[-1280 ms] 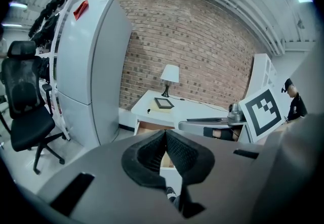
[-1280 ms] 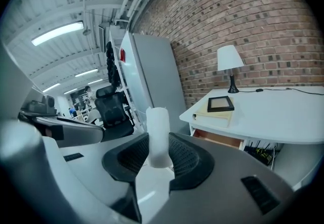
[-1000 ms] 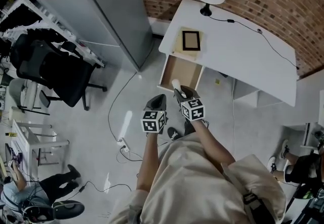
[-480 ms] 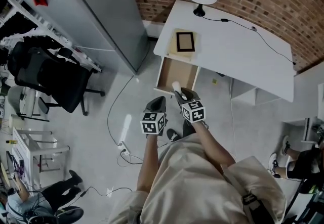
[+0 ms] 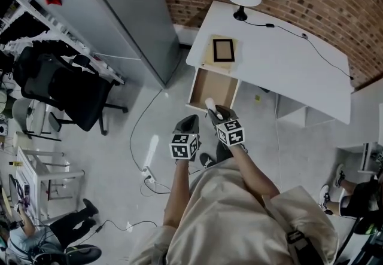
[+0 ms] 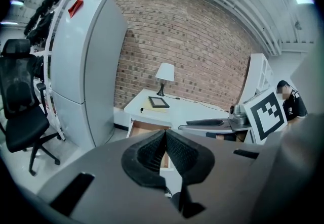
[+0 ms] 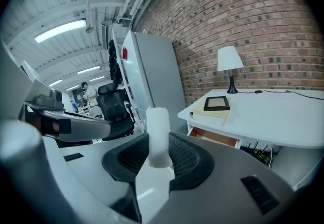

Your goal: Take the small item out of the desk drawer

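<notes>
The desk and its open drawer lie in the same relation to me as one second ago. Only the head view has drifted slightly. The visible drawer floor shows bare wood. My right gripper sits just in front of the drawer's front edge, clear of it, at the same station as in both earlier views. Its jaws are clamped on the small white cylinder, which stands upright between the pads and projects above them. The grip has not altered. My left gripper hangs beside the right one with its jaws together and nothing between them. Judgement: the item is already out of the drawer, so the extraction step is complete. The drawer has not yet been closed, and the item has not been set down.
</notes>
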`<state>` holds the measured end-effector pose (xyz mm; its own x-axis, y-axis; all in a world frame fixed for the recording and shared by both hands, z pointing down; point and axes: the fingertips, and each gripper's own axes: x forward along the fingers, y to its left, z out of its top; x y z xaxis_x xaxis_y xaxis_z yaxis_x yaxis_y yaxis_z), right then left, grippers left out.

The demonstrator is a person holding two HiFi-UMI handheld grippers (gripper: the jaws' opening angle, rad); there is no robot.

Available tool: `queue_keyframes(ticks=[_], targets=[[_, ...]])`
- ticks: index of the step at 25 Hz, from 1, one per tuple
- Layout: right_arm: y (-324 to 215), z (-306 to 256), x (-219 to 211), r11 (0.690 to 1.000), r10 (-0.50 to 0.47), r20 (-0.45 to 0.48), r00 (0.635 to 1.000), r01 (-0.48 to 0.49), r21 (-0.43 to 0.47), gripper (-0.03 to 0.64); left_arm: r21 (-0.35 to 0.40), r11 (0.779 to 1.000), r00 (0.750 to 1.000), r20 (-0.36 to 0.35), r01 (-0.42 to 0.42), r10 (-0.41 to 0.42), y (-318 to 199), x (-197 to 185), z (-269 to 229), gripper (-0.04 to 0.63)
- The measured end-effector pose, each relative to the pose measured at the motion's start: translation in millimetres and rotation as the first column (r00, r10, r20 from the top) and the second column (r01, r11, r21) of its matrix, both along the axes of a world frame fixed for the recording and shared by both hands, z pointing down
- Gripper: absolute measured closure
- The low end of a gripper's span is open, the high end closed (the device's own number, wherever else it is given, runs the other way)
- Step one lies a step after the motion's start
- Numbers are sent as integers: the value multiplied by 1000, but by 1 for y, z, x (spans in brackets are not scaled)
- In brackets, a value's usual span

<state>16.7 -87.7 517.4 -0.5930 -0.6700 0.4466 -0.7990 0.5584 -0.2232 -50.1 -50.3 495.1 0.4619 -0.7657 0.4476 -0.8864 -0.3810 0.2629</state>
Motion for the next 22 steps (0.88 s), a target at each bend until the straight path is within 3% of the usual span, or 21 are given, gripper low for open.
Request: queue_keyframes(ticks=[22], targets=[[-2,4,-18,999,-46,-16,999,46,-1,471,3,1000,1000,0,17,-17,-4,-11,2,578]])
